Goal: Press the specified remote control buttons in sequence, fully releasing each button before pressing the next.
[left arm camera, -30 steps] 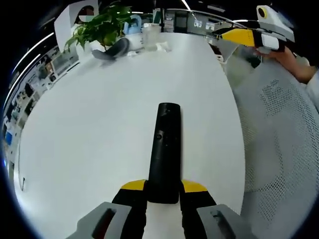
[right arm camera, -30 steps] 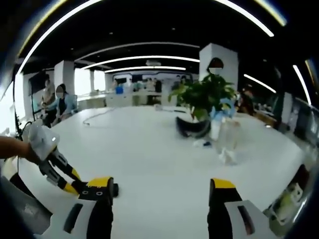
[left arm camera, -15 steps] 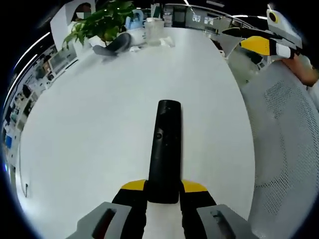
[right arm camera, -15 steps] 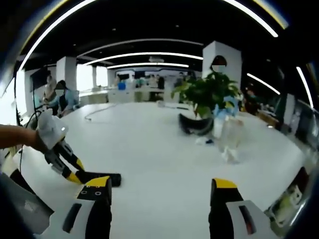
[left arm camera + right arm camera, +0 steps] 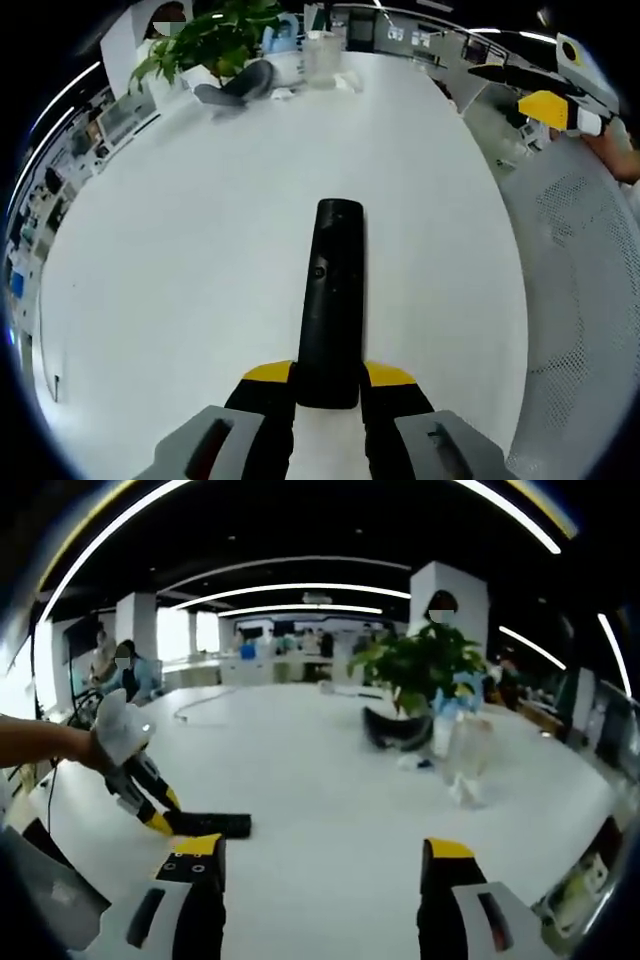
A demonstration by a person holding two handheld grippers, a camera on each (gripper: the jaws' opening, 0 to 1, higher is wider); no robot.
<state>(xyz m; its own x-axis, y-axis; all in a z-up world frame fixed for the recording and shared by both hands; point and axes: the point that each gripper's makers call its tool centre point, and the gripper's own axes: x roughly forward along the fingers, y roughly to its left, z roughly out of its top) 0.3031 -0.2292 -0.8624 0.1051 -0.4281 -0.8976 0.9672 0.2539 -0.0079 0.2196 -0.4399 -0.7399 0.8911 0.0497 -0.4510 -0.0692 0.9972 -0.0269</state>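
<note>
Remote first: the long, slim, matte black plastic remote control [image 5: 328, 300] sits clenched at its near end between the yellow-tipped jaws of my left hand-held gripper [image 5: 328, 385], long axis pointing straight ahead, just above the smooth white tabletop [image 5: 180, 250]. My right hand-held gripper [image 5: 320, 880] is released, jaws wide apart, up and off to the right, well apart from the buttons. It must come down onto them, I judge.

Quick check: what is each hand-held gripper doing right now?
Left hand-held gripper: closed on the black remote control.
Right hand-held gripper: open, holding nothing.
</note>
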